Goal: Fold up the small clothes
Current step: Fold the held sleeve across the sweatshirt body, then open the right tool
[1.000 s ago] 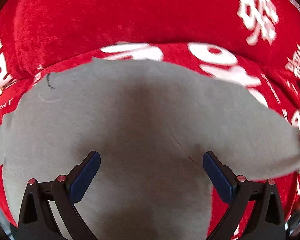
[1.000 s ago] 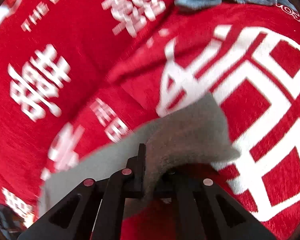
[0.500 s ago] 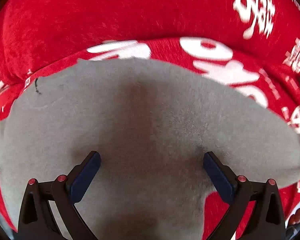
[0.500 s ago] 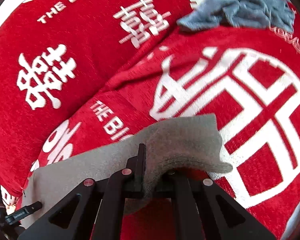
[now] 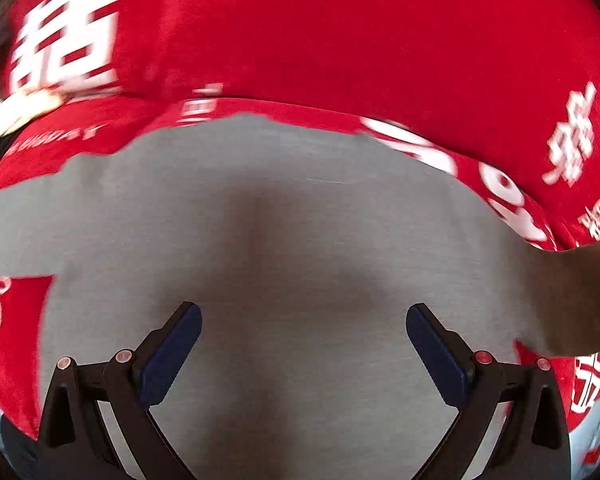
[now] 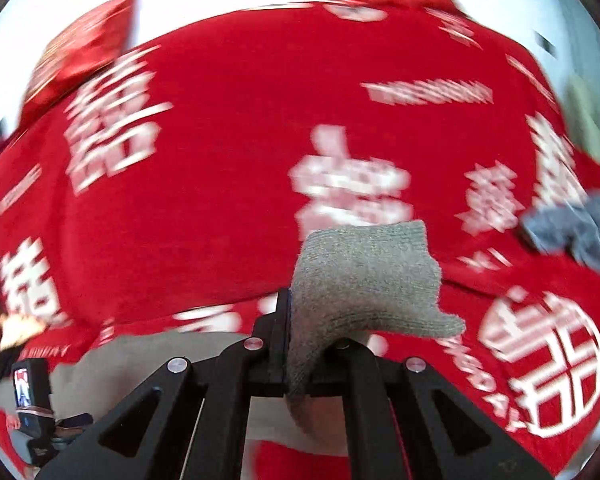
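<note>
Work surface: a red blanket [image 5: 340, 40] printed with white characters and lettering, lying in soft folds; pale wall shows beyond it in the right wrist view, which is motion-blurred. A crumpled blue-grey cloth [image 6: 572, 236] lies on the blanket at the far right.

Task item: a grey knit garment [image 5: 300, 240] spreads flat across the blanket under the left gripper [image 5: 302, 344], one edge drawn off to the right.

The left gripper's jaws stand wide apart, blue pads [image 5: 172, 356] clear of the fabric, grasping nothing; it points steeply down at the garment.

The right gripper [image 6: 288, 336] is clenched on a corner of the grey knit garment [image 6: 364, 280], which drapes over its fingers; it points at a shallower downward angle across the blanket.
</note>
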Demonstrator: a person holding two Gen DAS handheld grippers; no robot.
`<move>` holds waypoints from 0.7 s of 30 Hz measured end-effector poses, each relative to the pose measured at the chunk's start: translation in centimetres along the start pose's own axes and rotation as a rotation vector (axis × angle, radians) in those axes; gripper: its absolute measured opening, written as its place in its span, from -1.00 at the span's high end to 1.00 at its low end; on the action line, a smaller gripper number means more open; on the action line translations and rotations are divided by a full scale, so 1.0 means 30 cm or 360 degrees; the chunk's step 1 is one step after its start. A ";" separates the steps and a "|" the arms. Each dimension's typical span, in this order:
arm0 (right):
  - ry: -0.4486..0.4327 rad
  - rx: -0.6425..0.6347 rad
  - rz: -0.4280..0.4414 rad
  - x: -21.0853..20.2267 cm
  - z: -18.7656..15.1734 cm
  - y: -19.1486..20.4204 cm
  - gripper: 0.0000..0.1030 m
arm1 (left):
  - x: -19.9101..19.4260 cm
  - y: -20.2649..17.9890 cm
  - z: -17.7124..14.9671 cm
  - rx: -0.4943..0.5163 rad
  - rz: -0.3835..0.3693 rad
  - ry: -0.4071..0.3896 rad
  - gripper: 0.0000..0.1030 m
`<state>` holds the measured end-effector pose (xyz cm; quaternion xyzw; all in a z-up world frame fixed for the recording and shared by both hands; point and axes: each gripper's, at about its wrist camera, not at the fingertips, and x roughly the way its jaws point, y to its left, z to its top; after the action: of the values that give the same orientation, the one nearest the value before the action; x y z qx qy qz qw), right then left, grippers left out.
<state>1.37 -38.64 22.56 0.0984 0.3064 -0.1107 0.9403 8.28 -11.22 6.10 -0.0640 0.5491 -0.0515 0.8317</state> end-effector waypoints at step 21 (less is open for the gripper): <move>0.0711 -0.0731 0.0211 0.440 -0.592 1.013 0.55 | -0.040 0.837 -0.189 -0.0616 -0.0048 -0.0062 -1.00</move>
<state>10.08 -7.05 4.16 -0.0746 0.5150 0.0471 0.8526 2.98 13.45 0.89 -0.2319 0.5315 0.0441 0.8135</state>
